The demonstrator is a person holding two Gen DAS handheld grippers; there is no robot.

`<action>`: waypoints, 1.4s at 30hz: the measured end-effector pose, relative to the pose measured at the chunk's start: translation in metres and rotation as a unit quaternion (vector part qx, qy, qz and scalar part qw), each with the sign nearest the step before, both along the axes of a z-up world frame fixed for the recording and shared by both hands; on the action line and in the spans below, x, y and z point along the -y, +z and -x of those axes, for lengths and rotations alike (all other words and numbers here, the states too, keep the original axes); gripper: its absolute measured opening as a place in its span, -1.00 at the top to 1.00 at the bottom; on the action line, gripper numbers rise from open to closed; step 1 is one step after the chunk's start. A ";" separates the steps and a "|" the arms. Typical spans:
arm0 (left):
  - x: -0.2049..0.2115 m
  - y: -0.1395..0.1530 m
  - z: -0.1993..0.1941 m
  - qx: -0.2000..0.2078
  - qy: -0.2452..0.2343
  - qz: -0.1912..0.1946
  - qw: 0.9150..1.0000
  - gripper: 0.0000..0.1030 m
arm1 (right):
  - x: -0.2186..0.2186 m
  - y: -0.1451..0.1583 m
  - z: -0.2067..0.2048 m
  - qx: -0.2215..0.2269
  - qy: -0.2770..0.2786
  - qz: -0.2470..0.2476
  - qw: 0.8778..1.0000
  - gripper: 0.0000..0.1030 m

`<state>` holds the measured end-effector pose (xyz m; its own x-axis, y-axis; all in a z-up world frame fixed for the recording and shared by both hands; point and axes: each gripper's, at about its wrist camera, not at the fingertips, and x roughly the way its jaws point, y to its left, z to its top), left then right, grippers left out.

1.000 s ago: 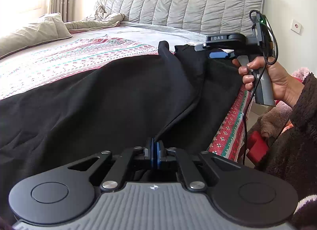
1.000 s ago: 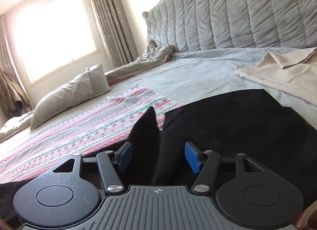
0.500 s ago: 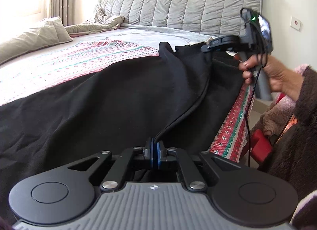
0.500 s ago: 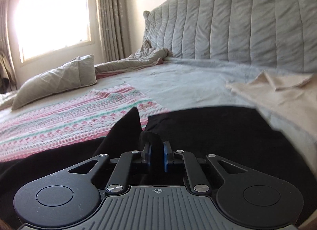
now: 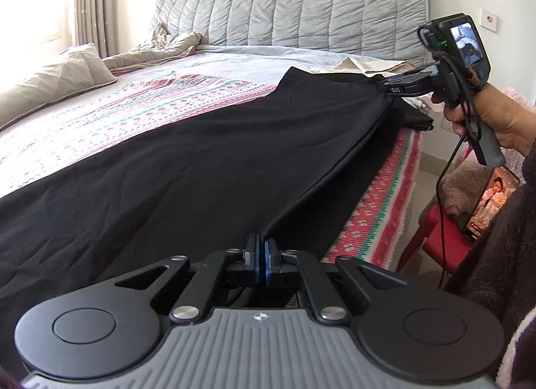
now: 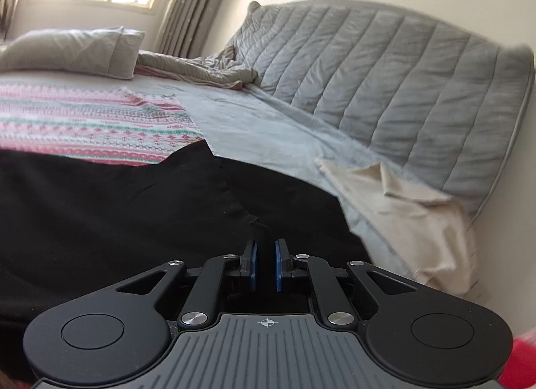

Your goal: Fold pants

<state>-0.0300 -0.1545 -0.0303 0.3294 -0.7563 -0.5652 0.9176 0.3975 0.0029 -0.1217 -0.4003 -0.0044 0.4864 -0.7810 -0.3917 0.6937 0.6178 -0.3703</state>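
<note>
Both your grippers pinch the black pants (image 5: 187, 161), stretched along the near edge of the bed (image 5: 110, 114).
L wrist view only: your right hand (image 5: 492, 124) w/ the handle upright at far right, right gripper (image 5: 385, 89) clamped on the far corner of the fabric, a taut edge running back to the left gripper (image 5: 260, 260), pads closed on cloth. R wrist view only: beige cloth (image 6: 405, 208) just beyond the pants by the grey headboard (image 6: 385, 80); pads narrow, thin fold of fabric between them.
</note>
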 end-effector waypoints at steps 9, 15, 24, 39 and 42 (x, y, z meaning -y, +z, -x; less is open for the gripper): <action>0.000 0.001 0.009 -0.015 -0.038 -0.009 0.999 0.66 | 0.010 -0.008 0.000 -0.049 -0.047 -0.027 0.997 0.83; -0.018 0.008 0.009 -0.028 -0.017 0.031 0.999 -0.43 | 0.018 0.002 0.012 0.006 -0.036 -0.077 0.996 0.21; -0.017 0.006 -0.012 -0.041 0.021 0.018 0.999 -0.54 | 0.075 0.027 -0.022 0.118 0.037 -0.194 0.973 -0.07; -0.014 -0.006 -0.019 -0.051 -0.013 -0.004 0.999 -0.72 | 0.123 -0.010 -0.064 0.194 0.055 -0.252 0.947 0.75; -0.012 -0.007 -0.015 -0.042 -0.025 -0.010 0.999 -0.77 | 0.112 0.000 -0.063 0.195 0.057 -0.201 0.958 0.89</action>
